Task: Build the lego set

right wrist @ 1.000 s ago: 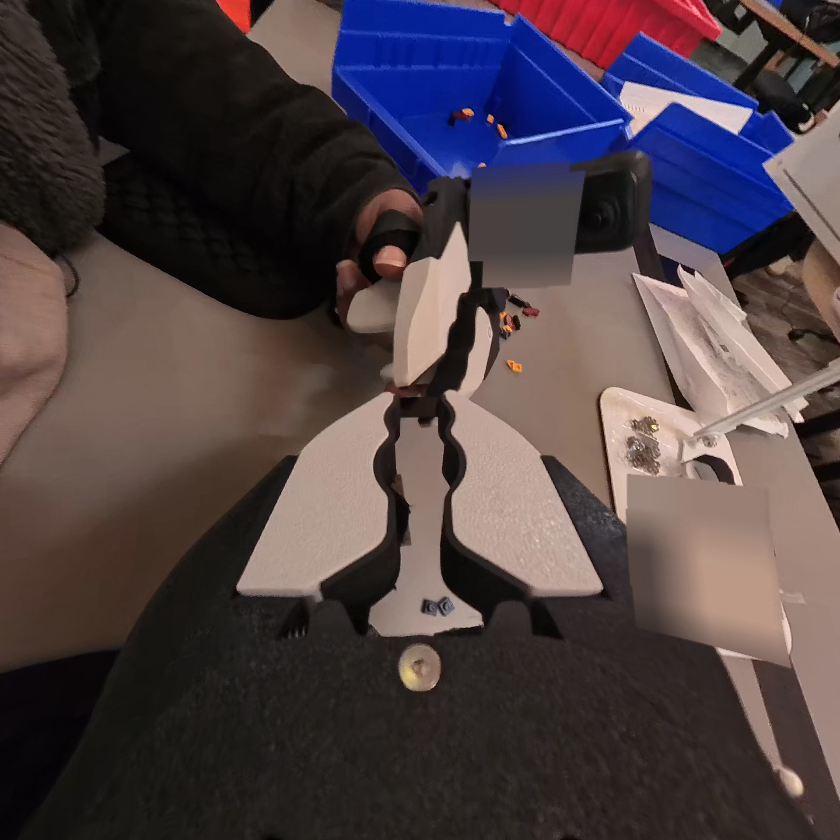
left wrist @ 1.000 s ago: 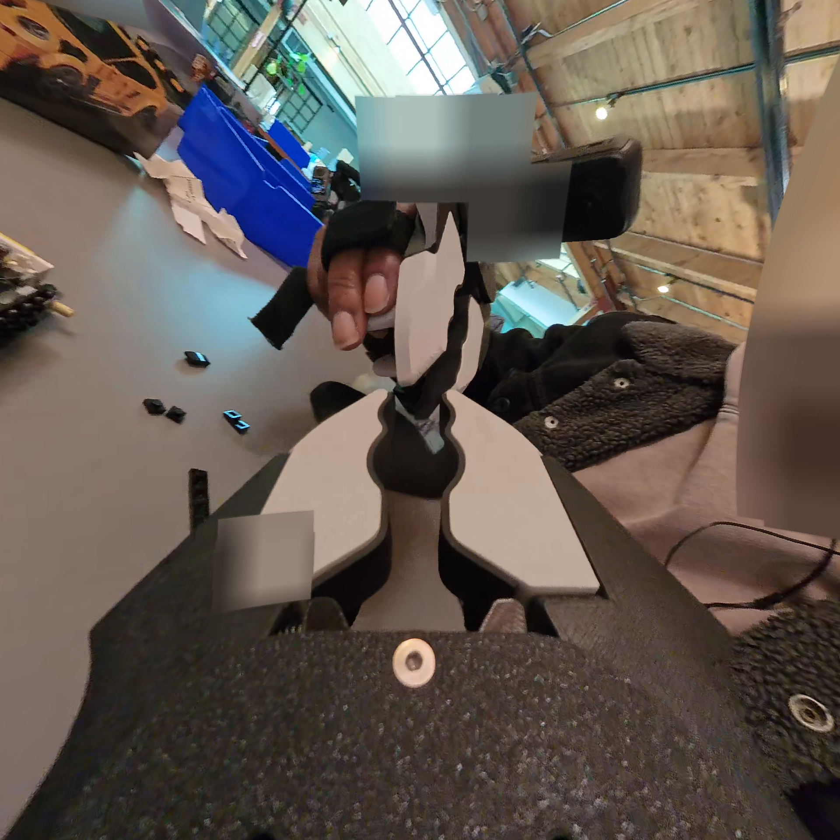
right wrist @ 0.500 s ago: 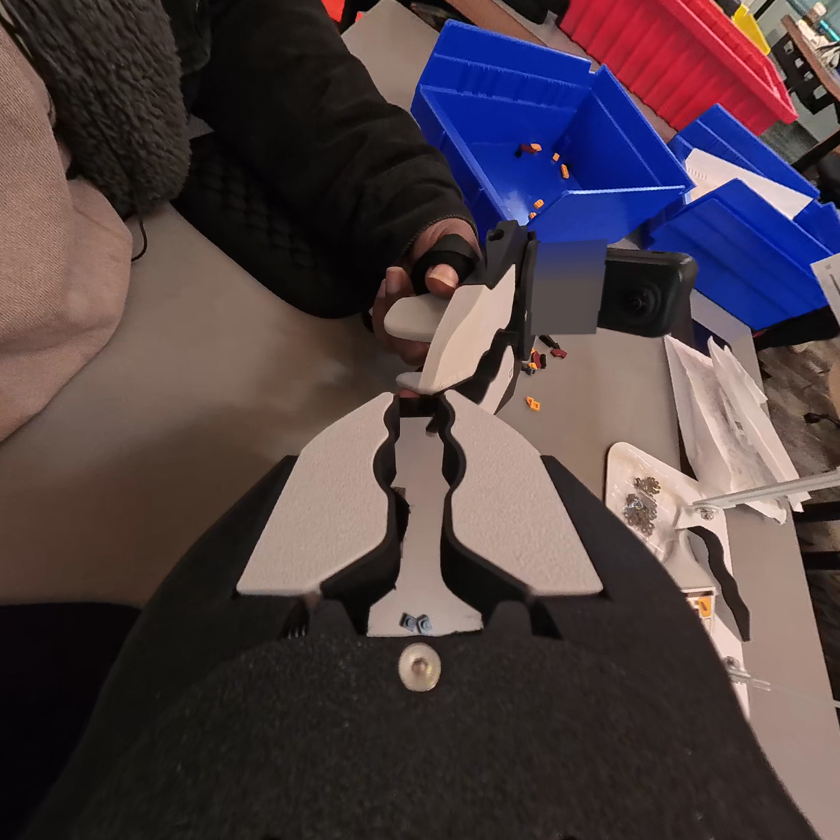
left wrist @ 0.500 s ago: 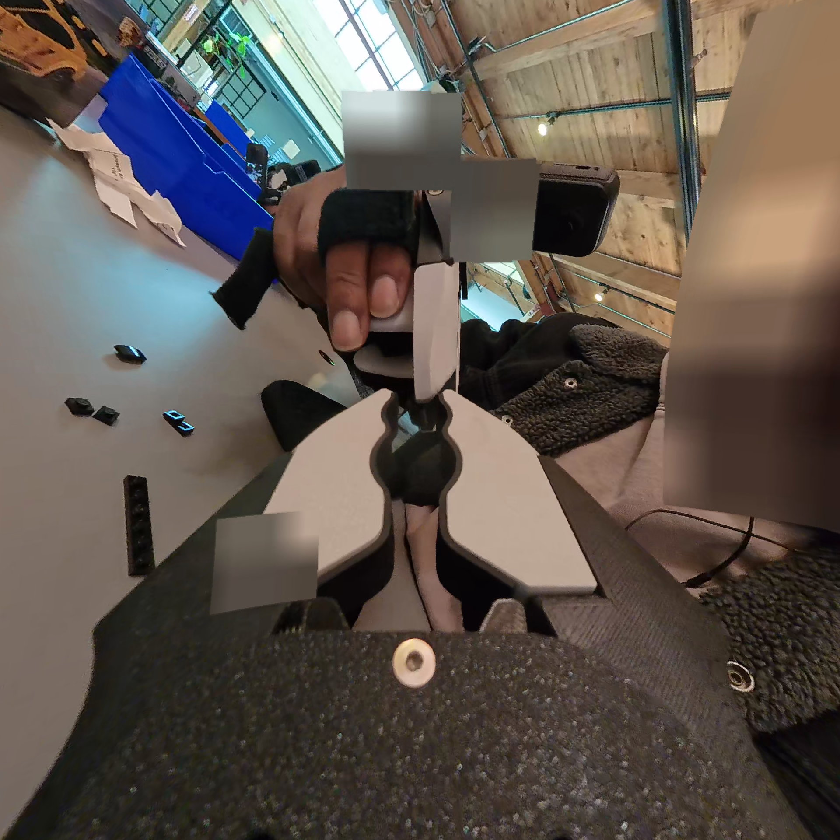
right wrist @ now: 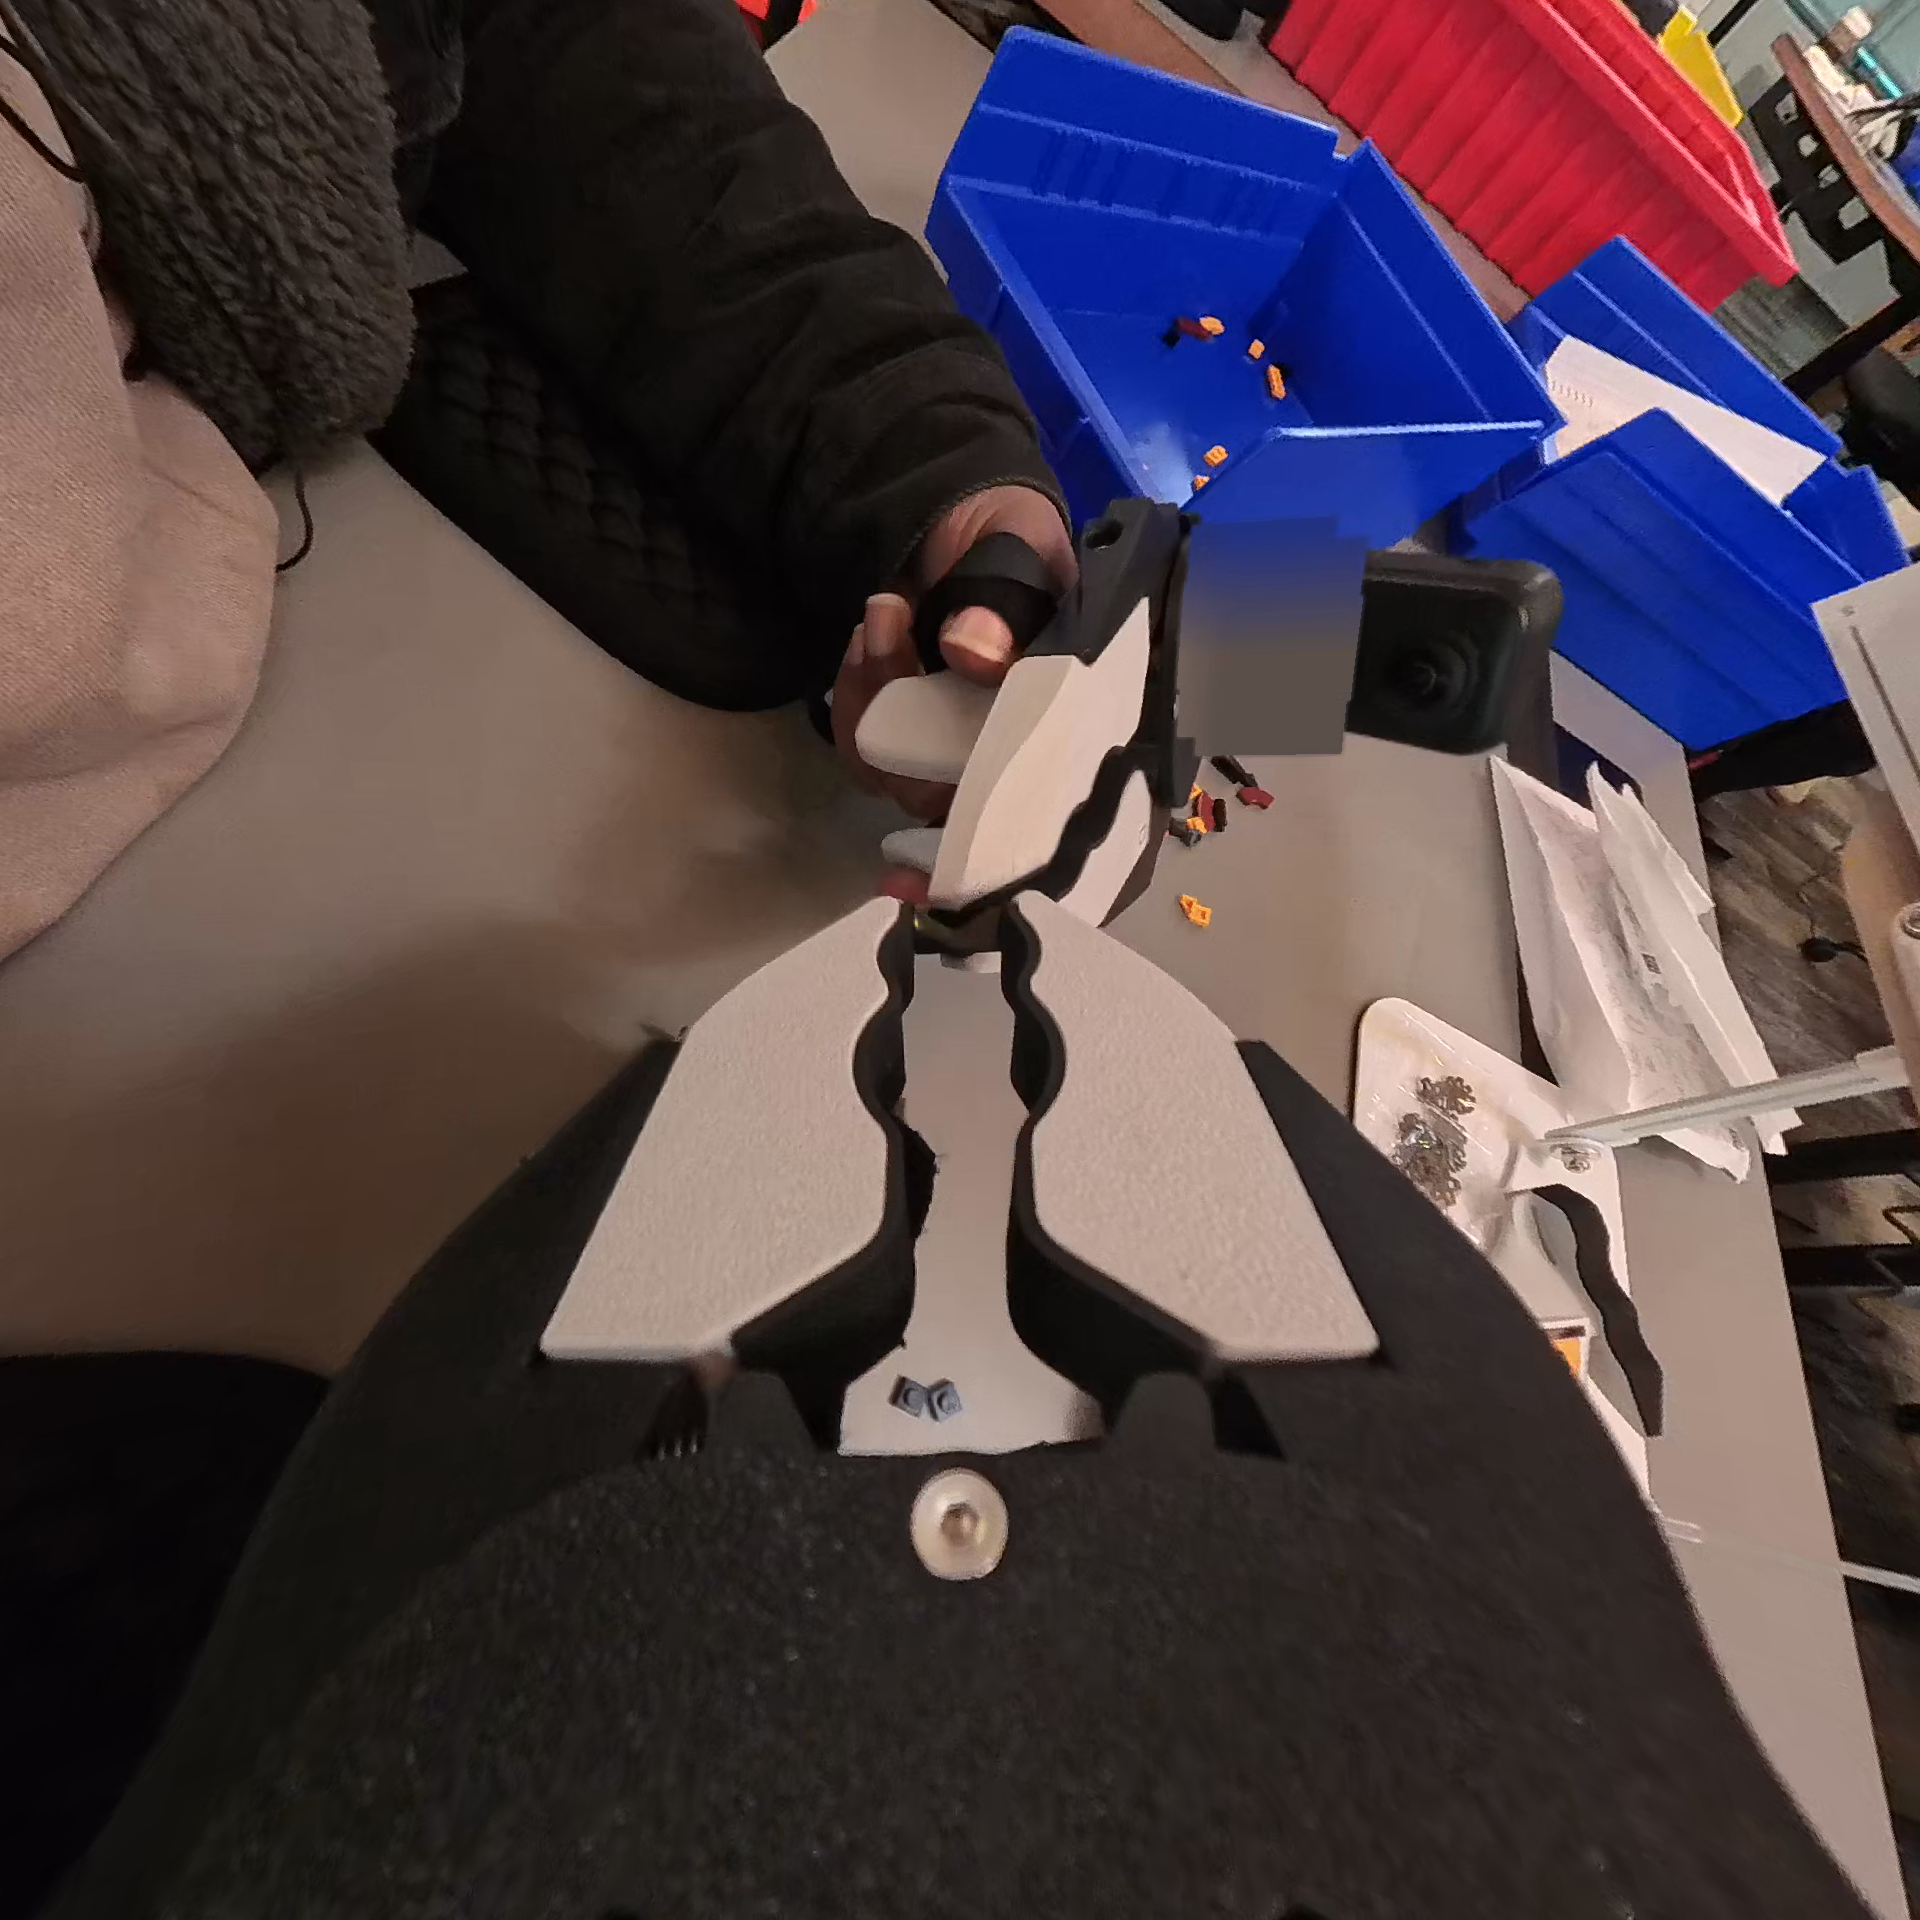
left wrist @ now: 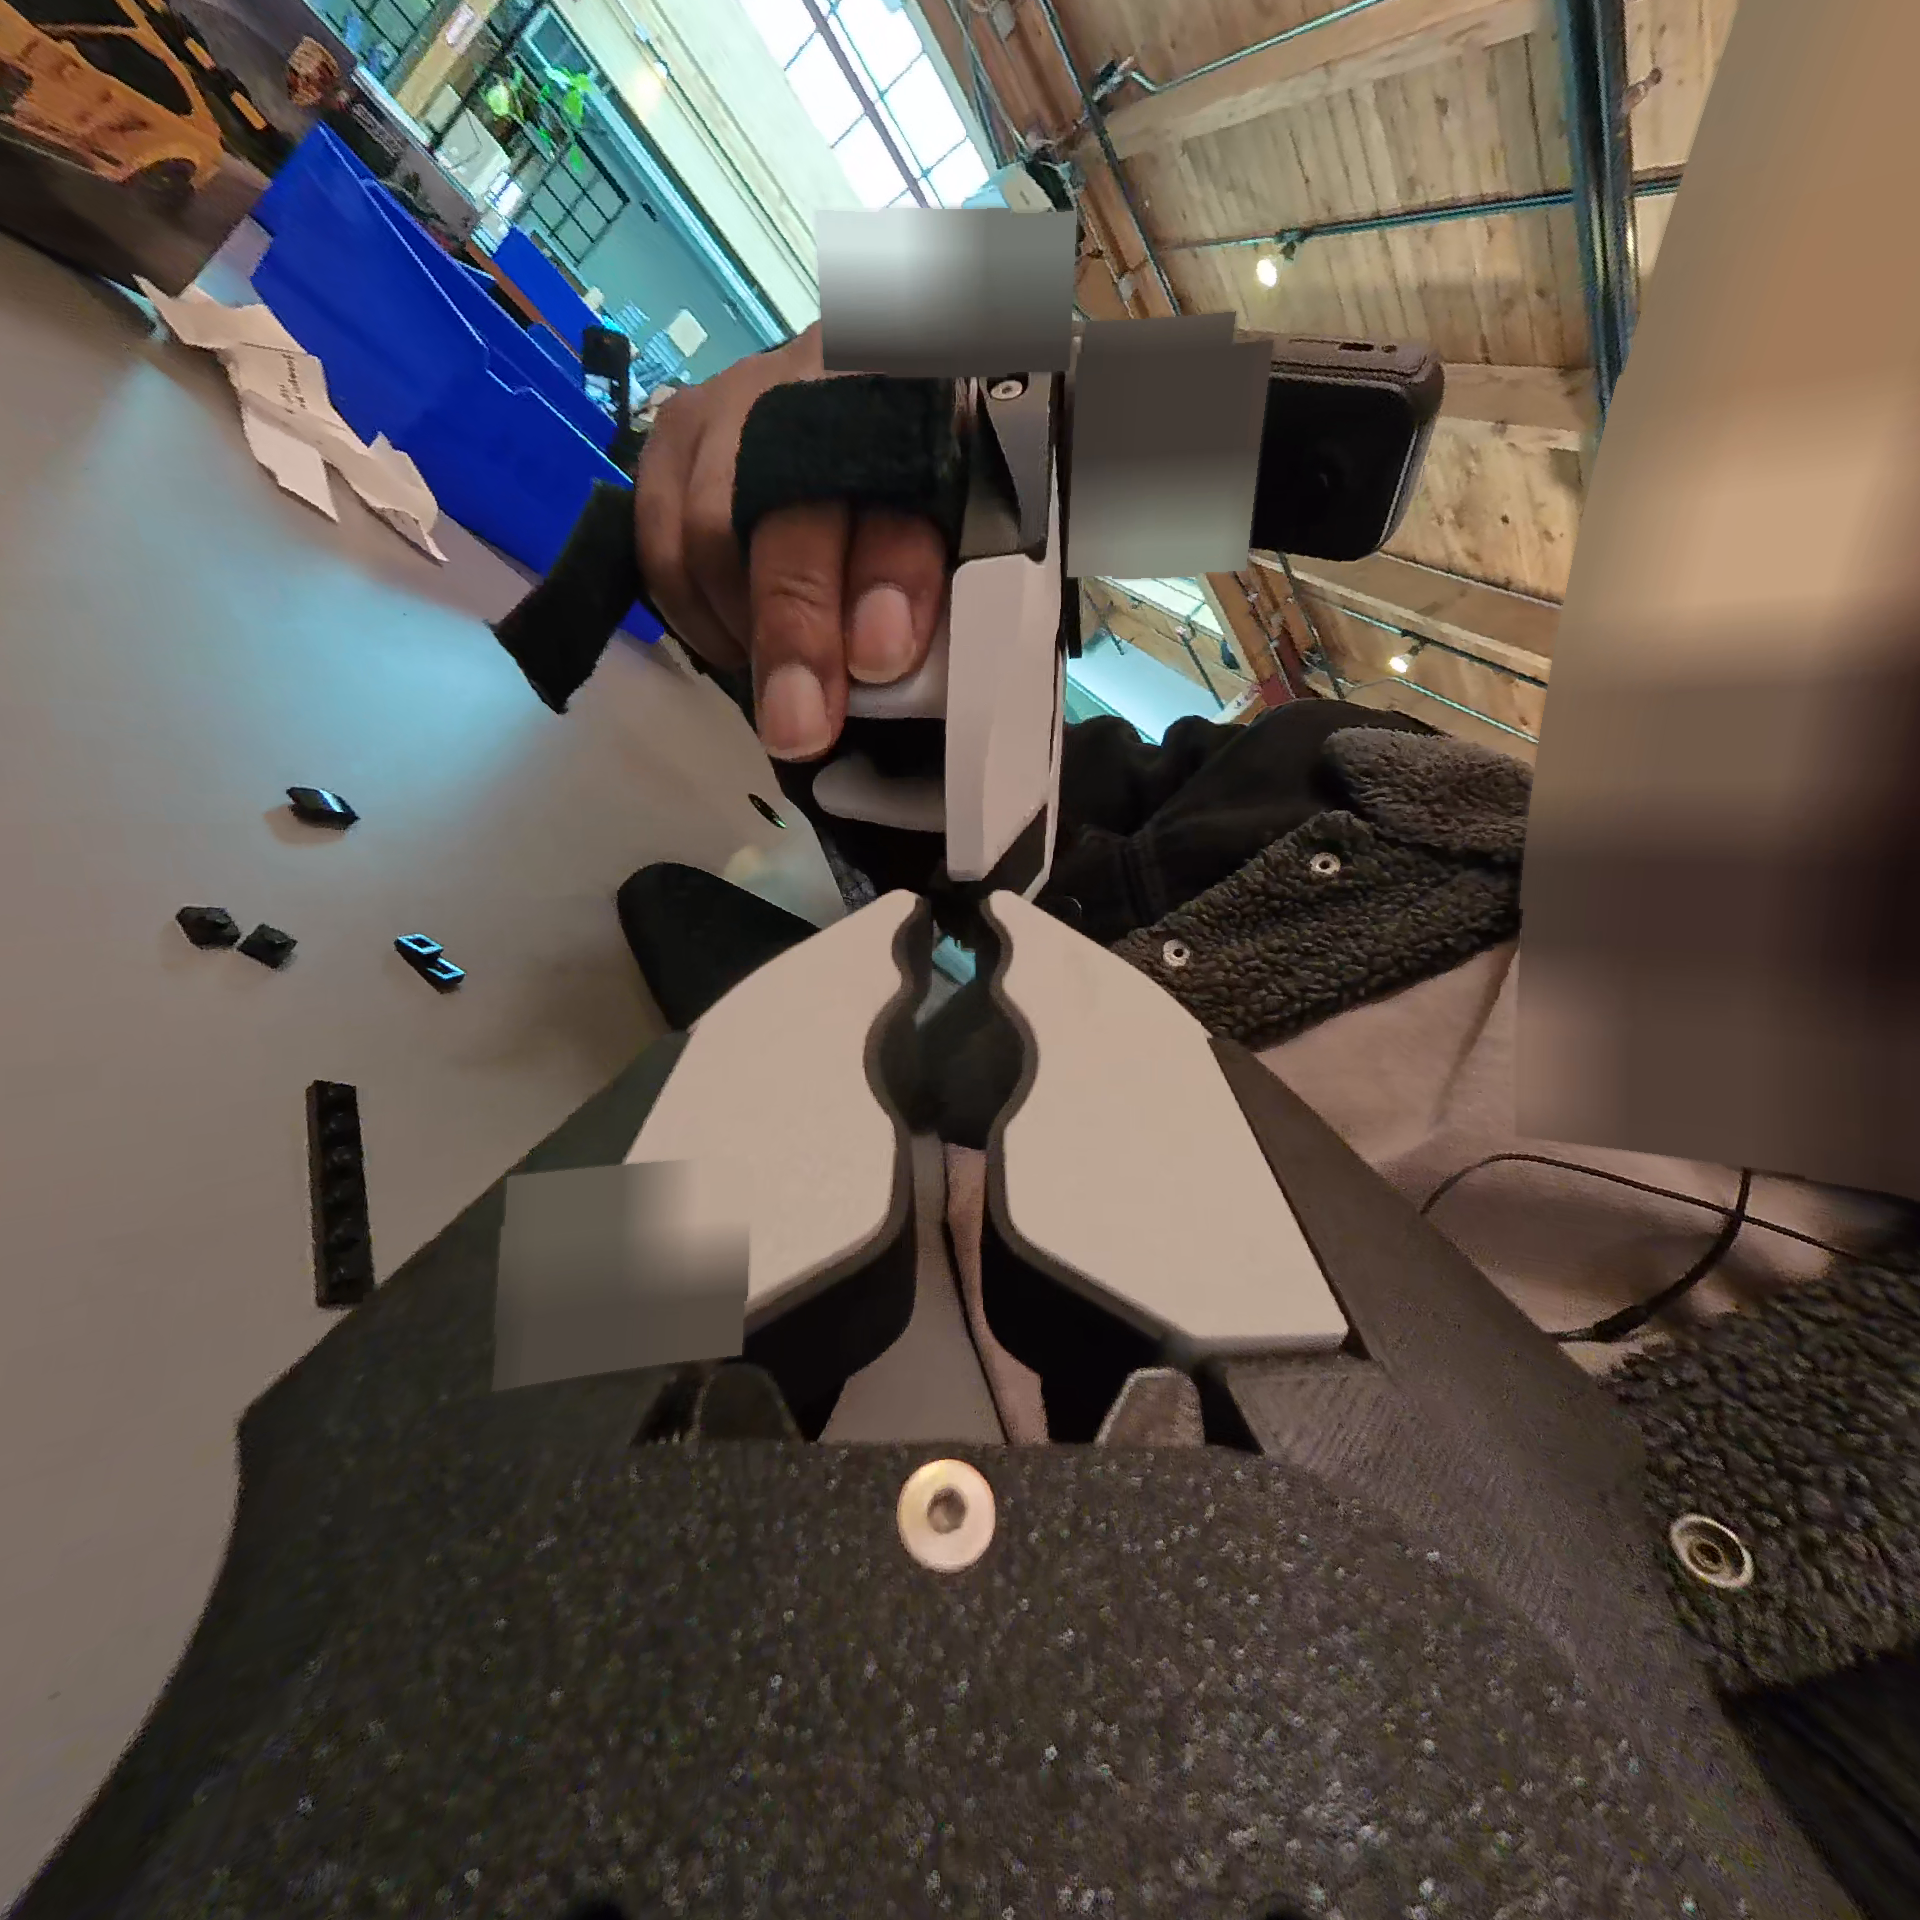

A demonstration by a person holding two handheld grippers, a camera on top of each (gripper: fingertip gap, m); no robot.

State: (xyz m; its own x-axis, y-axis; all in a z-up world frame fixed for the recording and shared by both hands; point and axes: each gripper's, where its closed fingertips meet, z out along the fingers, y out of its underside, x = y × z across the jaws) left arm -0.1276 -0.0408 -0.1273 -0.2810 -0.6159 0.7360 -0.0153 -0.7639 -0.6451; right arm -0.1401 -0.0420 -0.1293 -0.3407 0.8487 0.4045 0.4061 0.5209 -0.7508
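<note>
We held both grippers tip to tip above the grey table. Left gripper was nearly closed on a small dark lego piece; right gripper pinched what was prob. the same piece, tho it was too small to tell. Loose black pieces lay far left, blue bins far right.

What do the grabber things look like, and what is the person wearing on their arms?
Each hand-held gripper has two pale grey, wavy-edged fingers lined with black, on a speckled black body with a silver bolt. The right hand-held gripper carries a black camera and a black finger strap. The sleeve is black.
</note>
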